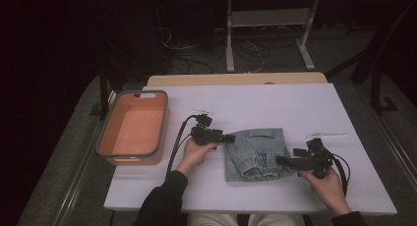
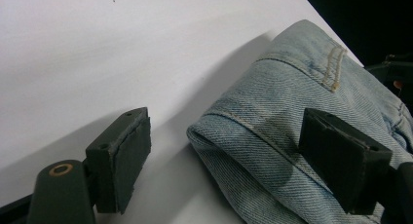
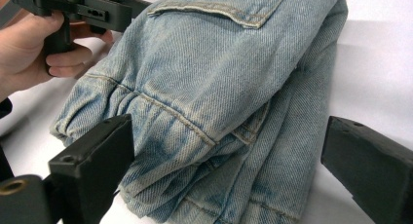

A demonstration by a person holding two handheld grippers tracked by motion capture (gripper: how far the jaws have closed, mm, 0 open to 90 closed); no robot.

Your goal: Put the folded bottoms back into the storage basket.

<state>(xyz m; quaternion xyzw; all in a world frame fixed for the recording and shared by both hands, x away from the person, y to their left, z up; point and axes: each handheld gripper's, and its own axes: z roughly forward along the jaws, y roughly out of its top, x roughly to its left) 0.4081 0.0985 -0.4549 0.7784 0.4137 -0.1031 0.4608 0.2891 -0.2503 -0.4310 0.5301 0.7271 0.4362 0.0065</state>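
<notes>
A folded light-blue denim garment (image 1: 255, 152) lies on the white table (image 1: 275, 103), a little right of centre. My left gripper (image 1: 230, 137) reaches it from the left and stands open. In the left gripper view the folded denim corner (image 2: 272, 117) sits between the jaws of the left gripper (image 2: 229, 165), and the right-hand jaw lies over the cloth. My right gripper (image 1: 281, 160) comes in from the right, open. The right gripper (image 3: 231, 170) has its jaws spread wide on either side of the bunched denim (image 3: 219, 87). The other gripper (image 3: 83, 7) and its hand show beyond.
An empty orange bin (image 1: 134, 93) with a grey rim stands at the table's left side. Two small pale objects (image 1: 202, 111) (image 1: 327, 135) lie on the table behind each gripper. Cables trail from both grippers. A metal stand (image 1: 268, 19) and floor cables lie beyond the table.
</notes>
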